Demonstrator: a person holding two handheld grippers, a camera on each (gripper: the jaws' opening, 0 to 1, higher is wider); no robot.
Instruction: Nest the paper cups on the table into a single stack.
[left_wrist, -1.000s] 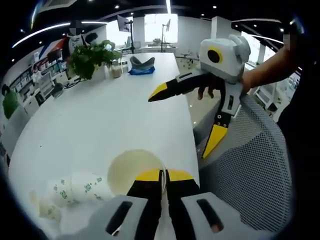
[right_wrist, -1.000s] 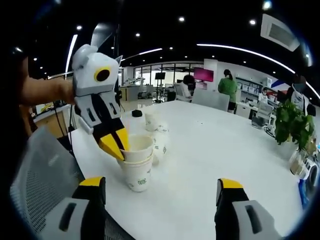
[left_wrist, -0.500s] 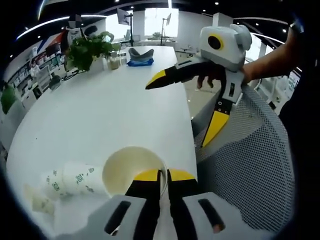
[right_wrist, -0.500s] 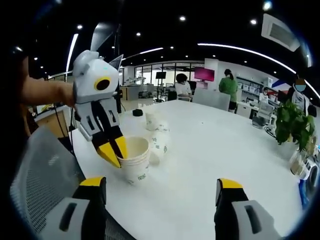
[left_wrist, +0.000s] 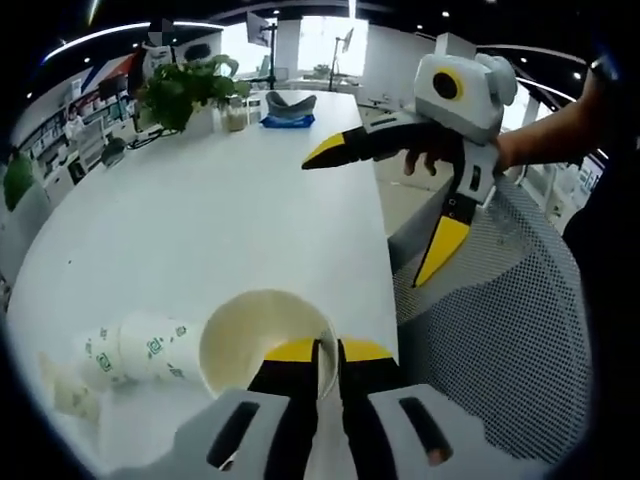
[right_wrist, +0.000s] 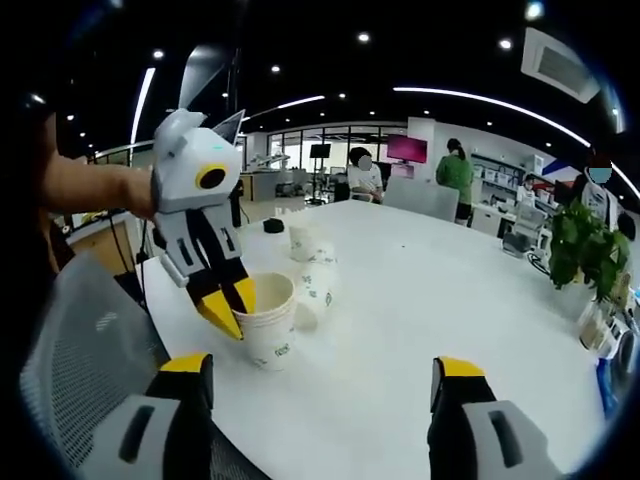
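Left claw (left_wrist: 322, 352): jaws closed on the near rim of the stack (right_wrist: 264, 320), one jaw inside the mouth, one outside. Stack upright on the table (left_wrist: 200, 230), directly at the tips, mouth open upward; seen also as a pale round opening just ahead of the tips in the left gripper view (left_wrist: 262, 338).

Right claw (right_wrist: 322, 385): jaws wide apart, nothing held. Seen in the left gripper view (left_wrist: 415, 205) raised well above and to the right of the stack, over the table edge and a mesh chair (left_wrist: 490, 330).

Lying cups (left_wrist: 140, 345): on their sides, nested end to end, just left of the left claw's tips and beside the stack; long axis across that claw's line, mouths toward the stack. In the right gripper view (right_wrist: 318, 285) just behind the stack, ahead and left of the right claw's centre line.

Far cups (right_wrist: 300, 238): upright, beyond the lying ones, further ahead-left of the right claw.

Deciding relation, as a judgement: lying cups nearer the left claw, but that claw occupied; free right claw well apart from them, needing to reach forward and left past the stack, then turn the pick upright to match the stack's vertical axis. Risk: side approach nudging the stack.

Background: plant (left_wrist: 185, 90) at the table's far end.
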